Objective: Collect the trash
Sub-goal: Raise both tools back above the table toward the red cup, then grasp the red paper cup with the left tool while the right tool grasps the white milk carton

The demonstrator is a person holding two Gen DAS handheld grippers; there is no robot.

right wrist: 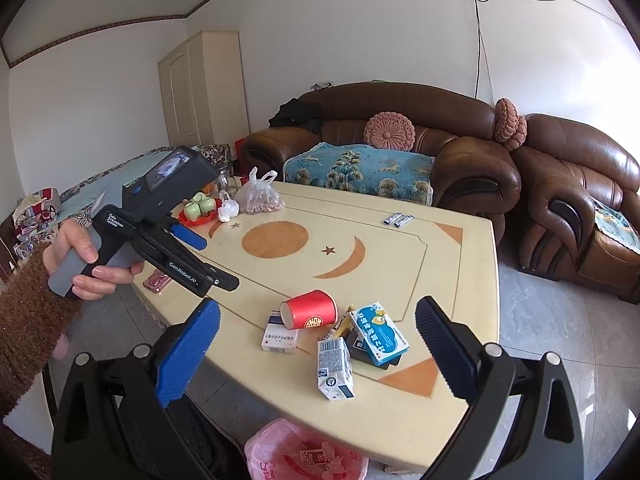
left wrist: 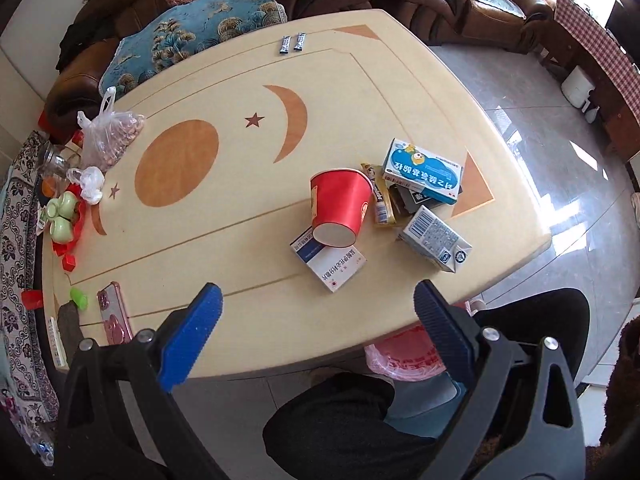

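Observation:
On the cream table (left wrist: 256, 64) lies a heap of trash: a tipped red paper cup (left wrist: 340, 204) (right wrist: 310, 309), a white medicine box (left wrist: 330, 264) (right wrist: 280, 334) under it, a milk carton (left wrist: 436, 244) (right wrist: 335, 368), a blue-and-white box (left wrist: 422, 170) (right wrist: 378, 332) on dark packets, and a yellow wrapper (left wrist: 382, 200). A bin lined with a pink bag (right wrist: 304, 454) (left wrist: 404, 354) stands below the near table edge. My left gripper (left wrist: 318, 316) is open and empty above the near edge, short of the cup. My right gripper (right wrist: 318, 332) is open and empty, held above the bin facing the heap.
Two sachets (left wrist: 291, 44) lie at the far edge. A bag of nuts (left wrist: 110, 136), green cups on a red tray (left wrist: 64, 216), a jar and a pink phone (left wrist: 114, 312) sit at the left. Brown sofas (right wrist: 400, 136) stand behind the table. The left hand-held unit (right wrist: 160, 220) shows in the right wrist view.

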